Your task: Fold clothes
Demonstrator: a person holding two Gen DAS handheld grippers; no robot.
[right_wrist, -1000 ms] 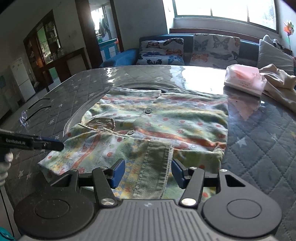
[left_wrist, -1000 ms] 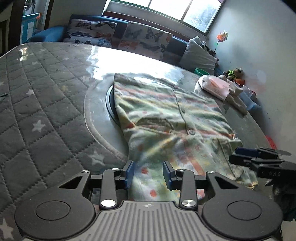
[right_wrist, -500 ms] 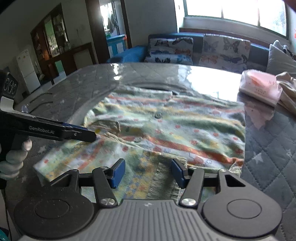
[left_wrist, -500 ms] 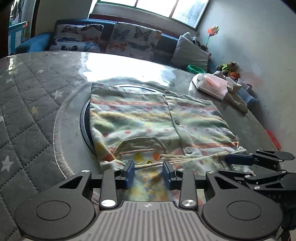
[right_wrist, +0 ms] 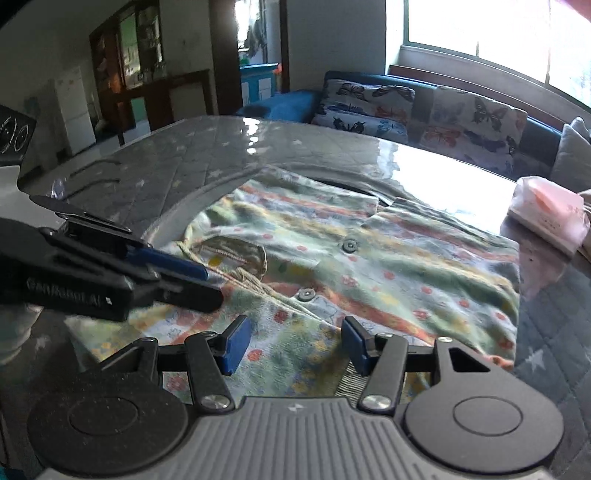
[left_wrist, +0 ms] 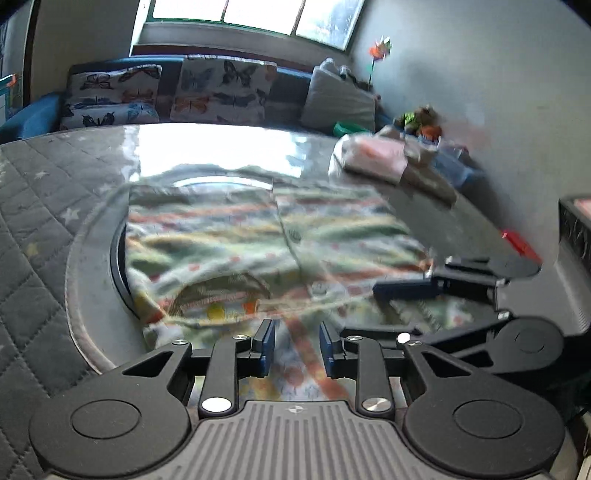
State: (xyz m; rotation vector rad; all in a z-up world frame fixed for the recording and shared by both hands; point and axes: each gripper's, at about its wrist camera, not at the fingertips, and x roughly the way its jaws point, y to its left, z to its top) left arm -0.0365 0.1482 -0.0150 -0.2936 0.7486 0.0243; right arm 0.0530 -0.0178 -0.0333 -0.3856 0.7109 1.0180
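Covering the quilted table (right_wrist: pixel 177 162), a shirt (right_wrist: pixel 406 266) lies beneath closing left tongs (left_wrist: pixel 296 347) and open right tongs (right_wrist: pixel 293 345).

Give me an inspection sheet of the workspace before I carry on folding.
Surface: quilted grey table cover, stars, glossy, glare at the far side.
Job's things: striped buttoned garment lying flat, near edge bunched.
Clutter: pink packet and beige cloth at the far right.
Grippers: left gripper closing, fabric below its fingers, no grip seen; right gripper open over the near hem.
Cables: nothing seen.
Surroundings: sofa with butterfly cushions, window, pinwheel, dark cabinet.
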